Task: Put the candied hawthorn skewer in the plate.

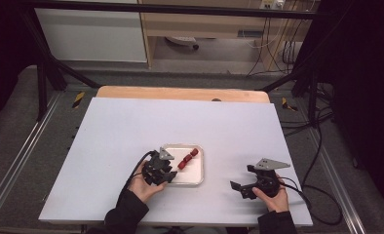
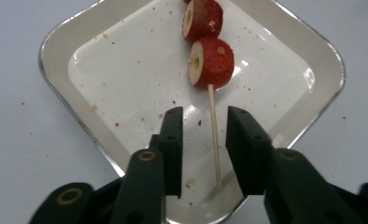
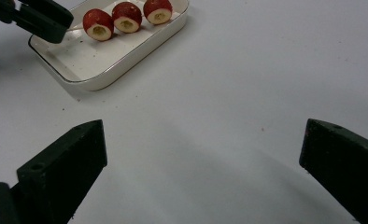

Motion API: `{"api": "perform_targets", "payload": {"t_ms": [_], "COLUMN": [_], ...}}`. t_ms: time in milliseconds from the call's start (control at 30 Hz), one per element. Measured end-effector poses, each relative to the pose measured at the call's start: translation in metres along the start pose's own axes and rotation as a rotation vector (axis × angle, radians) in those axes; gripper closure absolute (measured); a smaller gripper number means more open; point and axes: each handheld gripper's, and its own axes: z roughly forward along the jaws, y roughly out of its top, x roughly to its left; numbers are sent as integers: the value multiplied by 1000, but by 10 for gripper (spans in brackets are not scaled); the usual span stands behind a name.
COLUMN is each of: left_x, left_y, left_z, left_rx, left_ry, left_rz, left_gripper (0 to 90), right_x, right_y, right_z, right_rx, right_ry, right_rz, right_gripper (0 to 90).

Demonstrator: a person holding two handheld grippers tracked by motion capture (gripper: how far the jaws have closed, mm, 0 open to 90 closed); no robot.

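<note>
A skewer of three red fruit pieces lies in a small white tray near the table's front. My left gripper hangs over the tray's left part. In the left gripper view its jaws stand apart on either side of the bare wooden stick, which rests on the tray floor below the lowest fruit; the pads do not press on it. My right gripper sits to the right of the tray, wide open over bare table. The right gripper view shows the fruits in the tray.
Red crumbs speckle the tray floor. The pale tabletop stretches well beyond the tray on all sides. Cables trail off the right edge, and a dark frame surrounds the table.
</note>
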Motion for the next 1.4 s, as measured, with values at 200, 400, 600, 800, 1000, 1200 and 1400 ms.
{"api": "perform_targets", "payload": {"t_ms": [200, 400, 600, 800, 1000, 1200, 1400], "left_x": [13, 28, 43, 58, 72, 82, 86], "left_y": [-9, -24, -46, -70, -91, -109, -115], "left_z": [-24, -41, -50, -56, -65, -69, -70], "left_rx": [-88, -111, -113, -131, -171, -190, -194], "left_ry": [-67, -80, -46, -20, 2, 5, 4], "left_rz": [38, 54, 42, 7, -22, -51, -62], "left_gripper": [411, 243, 121, 69, 50, 47, 51], "right_x": [0, 0, 0, 0, 0, -1, 0], "right_y": [0, 1, 0, 0, -1, -2, -3], "right_z": [-1, -1, -1, 0, 1, 0, 0], "right_rx": [-4, -5, -1, 12, 20, 26, 34], "right_ry": [-2, -4, -2, 0, -3, -5, -1], "right_rz": [6, 6, 7, 9, 6, 2, 6], "right_gripper": [14, 13, 11, 11, 11, 11, 10]}}
